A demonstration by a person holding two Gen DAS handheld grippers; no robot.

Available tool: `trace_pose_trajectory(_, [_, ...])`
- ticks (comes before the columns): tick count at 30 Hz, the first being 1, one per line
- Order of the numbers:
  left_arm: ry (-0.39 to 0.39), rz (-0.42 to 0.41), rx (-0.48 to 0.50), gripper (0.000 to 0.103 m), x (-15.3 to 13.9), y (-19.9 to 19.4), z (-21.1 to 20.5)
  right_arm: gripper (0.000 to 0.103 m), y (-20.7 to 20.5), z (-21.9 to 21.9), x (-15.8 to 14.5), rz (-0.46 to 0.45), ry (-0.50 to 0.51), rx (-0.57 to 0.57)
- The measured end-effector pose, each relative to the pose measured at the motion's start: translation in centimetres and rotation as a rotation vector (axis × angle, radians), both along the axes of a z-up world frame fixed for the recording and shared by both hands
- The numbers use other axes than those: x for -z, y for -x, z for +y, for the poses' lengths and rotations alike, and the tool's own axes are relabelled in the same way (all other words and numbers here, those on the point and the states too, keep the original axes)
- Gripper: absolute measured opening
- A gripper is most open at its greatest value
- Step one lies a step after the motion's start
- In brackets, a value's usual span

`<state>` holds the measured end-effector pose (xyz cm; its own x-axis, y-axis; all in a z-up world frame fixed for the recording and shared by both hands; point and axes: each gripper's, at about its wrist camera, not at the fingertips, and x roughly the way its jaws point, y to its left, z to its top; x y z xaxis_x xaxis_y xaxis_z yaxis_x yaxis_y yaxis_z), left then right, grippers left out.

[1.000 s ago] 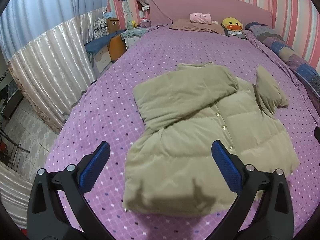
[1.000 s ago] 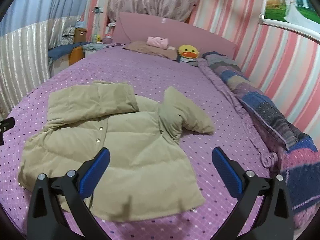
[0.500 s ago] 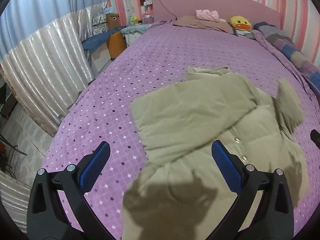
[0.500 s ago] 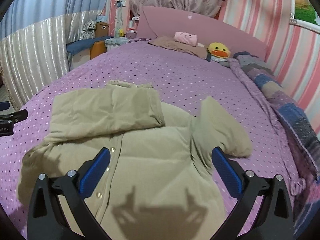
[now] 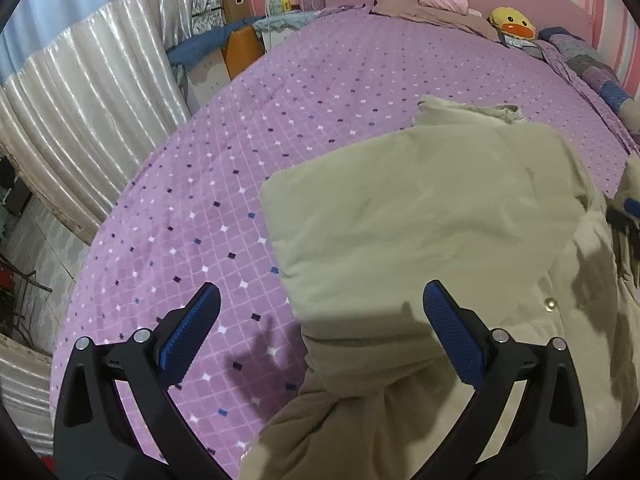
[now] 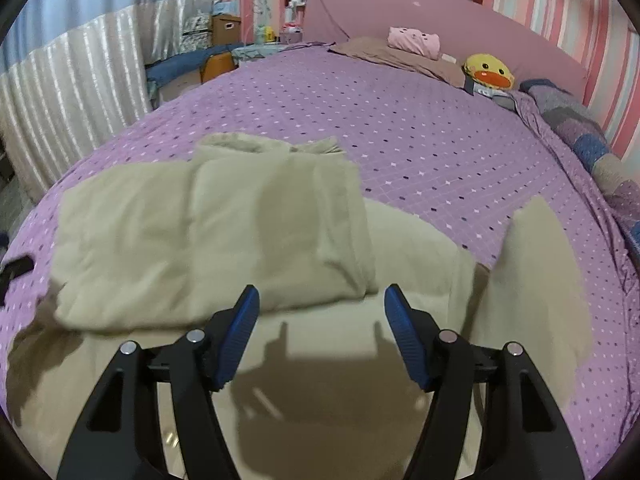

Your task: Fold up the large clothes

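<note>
A beige padded jacket [image 5: 432,216] [image 6: 208,232] lies on the purple bedspread [image 5: 280,120] [image 6: 420,140], one sleeve folded across its chest, the other sleeve [image 6: 540,280] lying out to the right. My left gripper [image 5: 320,320] hovers wide open over the cuff end of the folded sleeve, nothing touching its pads. My right gripper [image 6: 320,312] hangs just above the jacket's front near the folded sleeve's lower edge. Its jaws are closing and only cloth below shows between them, not pressed. The right gripper's tip [image 5: 628,216] peeks in at the left view's right edge.
Pillows, a pink cushion [image 6: 414,40] and a yellow duck toy [image 6: 488,70] sit by the pink headboard. A patchwork quilt [image 6: 588,136] runs along the bed's right side. Silvery curtains [image 5: 80,112] and bedside clutter [image 5: 240,36] stand left of the bed.
Both grippers have come down and forward, closer over the jacket. The right gripper's jaws have narrowed. The jacket lies as before.
</note>
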<state>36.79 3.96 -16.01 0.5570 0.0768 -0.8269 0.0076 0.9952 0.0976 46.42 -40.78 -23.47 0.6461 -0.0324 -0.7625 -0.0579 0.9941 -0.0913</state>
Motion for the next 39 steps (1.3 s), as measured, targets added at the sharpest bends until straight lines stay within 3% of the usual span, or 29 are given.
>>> trace_pose_trajectory(6, [-0.034,0.027,-0.007,0.100,1.9,-2.4,0.5,0.065,-6.0,-2.3,3.7,0.087,-0.102,-0.004])
trace_pose_trajectory(9, [-0.075,0.049,-0.024,0.100,2.3,-3.0,0.6,0.040,-7.5,-3.0,5.7,0.158,-0.188,-0.031])
trace_pose_trajectory(10, [-0.089,0.056,-0.028,0.100,2.4,-3.1,0.6,0.019,-7.5,-3.1,5.9,0.160,-0.190,-0.026])
trace_pose_trajectory(13, [-0.113,0.057,-0.029,0.100,2.4,-2.9,0.5,0.009,-6.3,-2.8,5.5,0.126,-0.125,-0.013])
trace_pose_trajectory(19, [-0.109,0.028,-0.027,0.100,1.2,-1.7,0.0,0.008,-0.4,-2.4,3.6,0.141,0.069,0.071])
trace_pose_trajectory(23, [-0.107,0.006,-0.017,0.100,0.1,-1.2,-0.6,0.010,2.9,-4.3,3.1,0.157,0.119,0.147])
trace_pose_trajectory(27, [-0.122,-0.016,-0.018,0.100,-0.8,-1.3,-0.3,0.013,3.9,-6.0,3.7,0.217,0.059,0.197])
trace_pose_trajectory(30, [-0.109,-0.004,-0.039,0.100,-0.8,-1.6,0.4,0.018,3.7,-4.7,3.2,0.210,0.095,0.166])
trace_pose_trajectory(34, [-0.110,0.003,-0.048,0.100,-0.5,-3.0,0.0,0.054,4.6,-2.8,0.8,0.148,0.121,0.118])
trace_pose_trajectory(36, [-0.113,-0.001,-0.045,0.100,-0.8,-3.0,-0.1,0.056,4.6,-2.3,-0.3,0.115,0.129,0.112])
trace_pose_trajectory(39, [-0.100,-0.002,-0.038,0.100,-1.0,-3.8,-0.9,0.072,4.0,-1.7,-1.8,0.046,0.146,0.110])
